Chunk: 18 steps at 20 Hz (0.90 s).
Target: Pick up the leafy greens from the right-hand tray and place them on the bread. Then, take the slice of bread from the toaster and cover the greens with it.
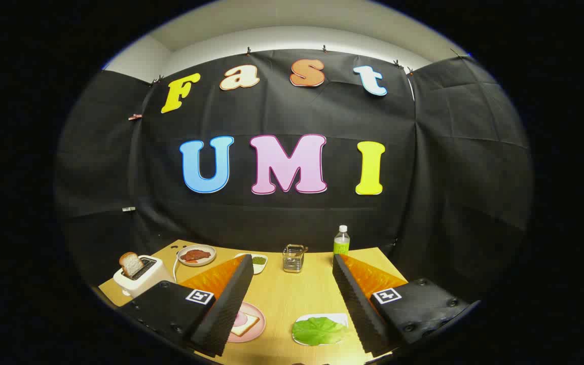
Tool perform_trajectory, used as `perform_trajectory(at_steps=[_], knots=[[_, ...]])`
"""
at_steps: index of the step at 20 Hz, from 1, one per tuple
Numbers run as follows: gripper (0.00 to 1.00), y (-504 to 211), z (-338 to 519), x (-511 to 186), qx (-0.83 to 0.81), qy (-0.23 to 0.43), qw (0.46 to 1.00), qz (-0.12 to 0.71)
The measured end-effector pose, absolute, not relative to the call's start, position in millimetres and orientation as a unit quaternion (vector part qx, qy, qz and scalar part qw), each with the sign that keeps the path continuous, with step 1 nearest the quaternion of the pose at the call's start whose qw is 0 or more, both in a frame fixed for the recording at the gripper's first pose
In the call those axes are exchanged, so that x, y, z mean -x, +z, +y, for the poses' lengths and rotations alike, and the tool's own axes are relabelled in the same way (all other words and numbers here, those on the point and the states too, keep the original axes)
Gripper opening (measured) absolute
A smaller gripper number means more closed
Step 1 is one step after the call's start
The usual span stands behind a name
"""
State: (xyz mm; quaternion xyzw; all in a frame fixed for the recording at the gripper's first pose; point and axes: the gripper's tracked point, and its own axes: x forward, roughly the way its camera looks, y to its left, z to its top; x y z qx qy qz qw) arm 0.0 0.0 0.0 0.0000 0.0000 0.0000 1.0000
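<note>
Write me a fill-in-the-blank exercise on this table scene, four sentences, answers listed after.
1. A slice of bread stands up out of the white ______ beyond the claw's one finger.
2. The leafy greens lie on a white ______ between the fingers.
3. The claw holds nothing and its fingers stand wide ______.
4. Beside the metal holder at the table's far edge stands a plastic ______.

Missing words: toaster; tray; open; bottle

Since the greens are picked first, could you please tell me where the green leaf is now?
In the gripper view, the flat green lettuce leaf lies on a white tray on the wooden table, between the open gripper fingers, nearer the right one.
</note>
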Motion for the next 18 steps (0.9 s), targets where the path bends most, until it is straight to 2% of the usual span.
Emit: perform_trajectory(at_steps=[18], knots=[[0.98,-20,30,15,-0.002,-0.043,0.998,0.035]])
